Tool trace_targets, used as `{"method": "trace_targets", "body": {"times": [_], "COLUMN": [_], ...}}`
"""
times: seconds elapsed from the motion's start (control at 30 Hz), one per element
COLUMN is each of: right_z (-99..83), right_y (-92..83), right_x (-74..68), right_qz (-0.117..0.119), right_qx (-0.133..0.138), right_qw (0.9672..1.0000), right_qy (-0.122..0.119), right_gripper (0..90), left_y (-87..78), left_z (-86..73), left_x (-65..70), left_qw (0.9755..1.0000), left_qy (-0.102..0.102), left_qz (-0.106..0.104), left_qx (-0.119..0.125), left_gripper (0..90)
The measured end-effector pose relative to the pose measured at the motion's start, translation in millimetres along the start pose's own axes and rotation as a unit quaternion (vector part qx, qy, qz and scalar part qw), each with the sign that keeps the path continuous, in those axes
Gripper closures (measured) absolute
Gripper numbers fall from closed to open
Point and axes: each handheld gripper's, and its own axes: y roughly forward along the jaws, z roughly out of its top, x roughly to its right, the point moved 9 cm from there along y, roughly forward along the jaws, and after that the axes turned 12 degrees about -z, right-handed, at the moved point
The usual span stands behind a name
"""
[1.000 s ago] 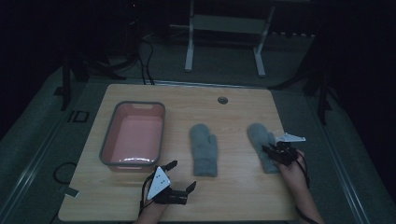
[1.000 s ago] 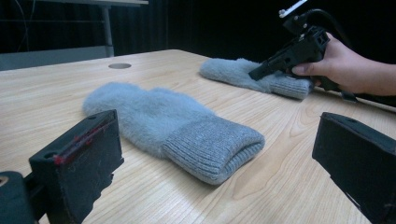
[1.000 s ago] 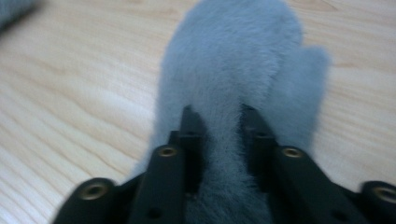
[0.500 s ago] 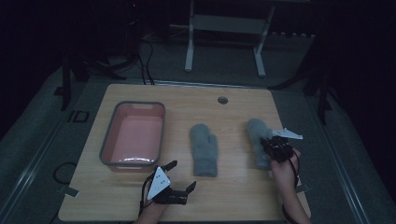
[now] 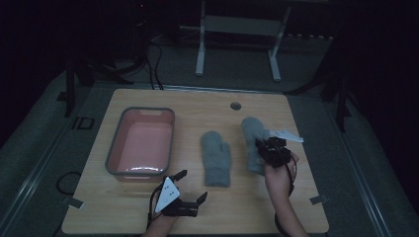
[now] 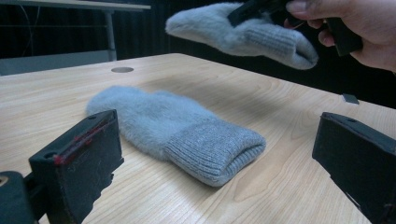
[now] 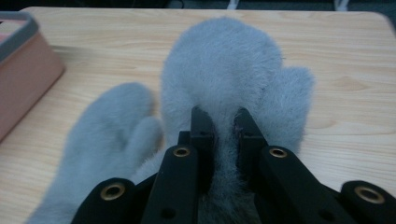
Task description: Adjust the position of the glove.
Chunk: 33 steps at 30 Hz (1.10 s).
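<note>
Two grey fluffy mittens. One mitten (image 5: 216, 157) (image 6: 177, 123) (image 7: 107, 135) lies flat at the table's middle. The other mitten (image 5: 251, 132) (image 6: 243, 30) (image 7: 233, 70) hangs in the air to its right, pinched near the cuff by my right gripper (image 5: 263, 148) (image 7: 219, 119), which is shut on it. In the left gripper view that gripper (image 6: 252, 9) and the hand (image 6: 359, 25) holding it sit at the top right. My left gripper (image 5: 191, 185) (image 6: 217, 130) rests low near the table's front edge, jaws wide open, facing the flat mitten's cuff without touching it.
A pink tub with a grey rim (image 5: 114, 148) (image 7: 23, 70) stands empty on the left of the wooden table (image 5: 296, 207). A round cable hole (image 5: 235, 105) sits near the far edge. Metal stand legs rise behind the table.
My right gripper has carried its mitten up off the table and leftward, toward the flat mitten. The left gripper has stayed where it was.
</note>
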Motion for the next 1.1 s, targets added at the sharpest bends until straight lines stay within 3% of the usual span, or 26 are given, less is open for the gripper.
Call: {"method": "trace_targets", "body": {"times": [0.37, 0.5, 0.7, 0.83, 1.1], "right_z": [-4.2, -11.8, -36.0, -50.5, -55.9], "right_y": [8.0, 13.1, 32.4, 41.5, 43.7], "right_x": [-85.0, -107.1, -117.6, -124.0, -130.9], "right_qz": [0.048, 0.055, 0.048, 0.056, 0.068], "right_qx": [-0.019, -0.029, -0.060, -0.074, -0.077], "right_qw": [0.9983, 0.9977, 0.9968, 0.9953, 0.9936], "right_qy": [-0.025, -0.029, -0.021, -0.028, -0.047], "right_gripper": [81.9, 81.8, 81.2, 74.8, 61.4], "left_y": [-0.3, -0.5, 0.1, 0.4, 1.4], "left_z": [-0.2, -0.2, 0.2, -0.1, -0.7], "left_x": [1.5, 1.9, 3.1, 2.5, 2.9], "left_qw": [1.0000, 1.0000, 1.0000, 1.0000, 0.9999], "left_qy": [0.002, 0.004, 0.009, 0.004, 0.009], "left_qz": [-0.002, -0.003, -0.003, -0.006, 0.001], "left_qx": [-0.001, -0.001, 0.001, -0.001, -0.007], "left_gripper": [1.8, 1.8, 1.8, 1.8, 1.8]}}
